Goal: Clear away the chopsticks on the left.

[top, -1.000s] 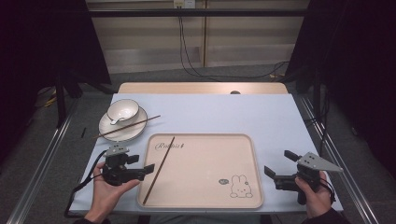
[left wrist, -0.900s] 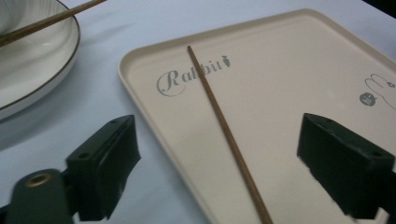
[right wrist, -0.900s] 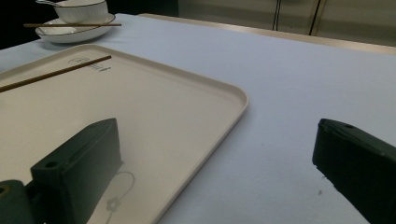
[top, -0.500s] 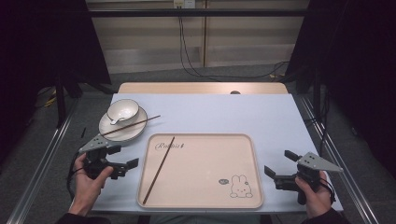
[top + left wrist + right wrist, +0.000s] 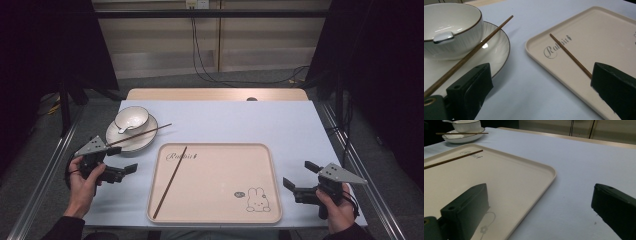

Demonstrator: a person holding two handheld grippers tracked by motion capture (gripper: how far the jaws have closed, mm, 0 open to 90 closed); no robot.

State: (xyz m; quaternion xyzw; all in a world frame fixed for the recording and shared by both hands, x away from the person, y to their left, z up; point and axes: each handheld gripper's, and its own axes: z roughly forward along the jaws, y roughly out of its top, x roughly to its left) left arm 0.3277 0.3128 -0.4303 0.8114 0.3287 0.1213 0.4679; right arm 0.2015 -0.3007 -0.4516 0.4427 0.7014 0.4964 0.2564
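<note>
Pale blue tabletop (image 5: 225, 120): I held the left gripper (image 5: 121, 169) fully open, empty; nudging the plate-perched brown wooden chopstick (image 5: 139, 134) risked rolling it off.

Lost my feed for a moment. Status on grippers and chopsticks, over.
Left gripper open, empty, beside plate. Right gripper open, empty. One chopstick on tray, other chopstick across plate. Nothing blocking.

open cloth right of tray (image 5: 272, 185), plate (image 5: 145, 142) with bowl (image 5: 131, 119) crowding left

Blue-grey table (image 5: 250, 125), tray (image 5: 220, 215), saucer (image 5: 145, 142)
</note>
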